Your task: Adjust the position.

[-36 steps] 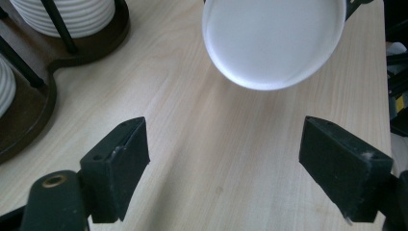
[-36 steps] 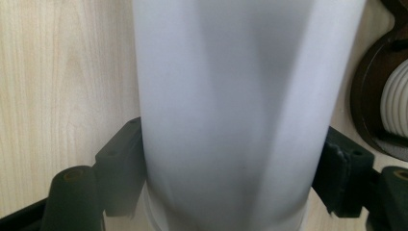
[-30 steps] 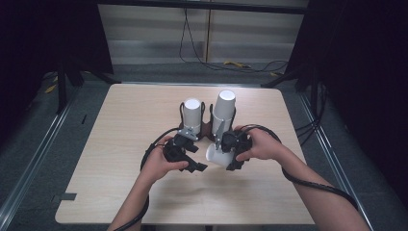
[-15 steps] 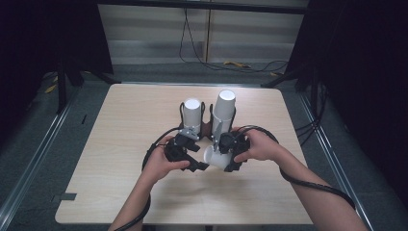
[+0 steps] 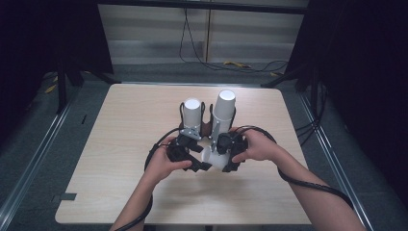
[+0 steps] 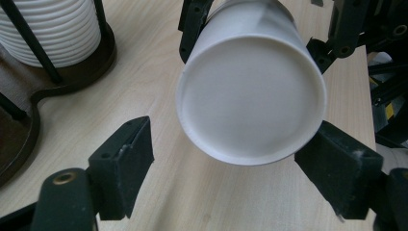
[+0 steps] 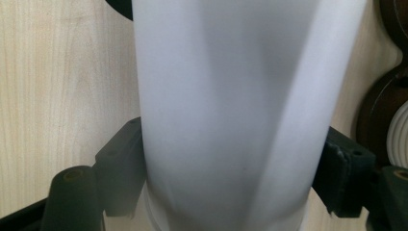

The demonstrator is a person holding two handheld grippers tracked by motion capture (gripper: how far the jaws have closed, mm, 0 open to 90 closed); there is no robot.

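Note:
A single white paper cup [image 5: 212, 155] lies on its side just above the table between the two hands. My right gripper [image 7: 231, 149] is shut on the cup's wall [image 7: 231, 96], with both pads pressing on it. In the left gripper view the cup's base [image 6: 250, 96] faces the camera. My left gripper [image 6: 231, 144] stands around that base and its jaws have just been closing. The left pad [image 6: 127, 159] is still a gap away from the cup, so the gripper is open. In the high view the left gripper [image 5: 201, 163] and the right gripper [image 5: 223, 156] meet at the cup.
A dark brown holder [image 6: 62, 82] stands in the middle of the table [image 5: 120, 144], just behind the hands. It carries two upright stacks of white cups, a shorter one [image 5: 192, 113] and a taller one [image 5: 223, 108]. Cables trail from both grippers.

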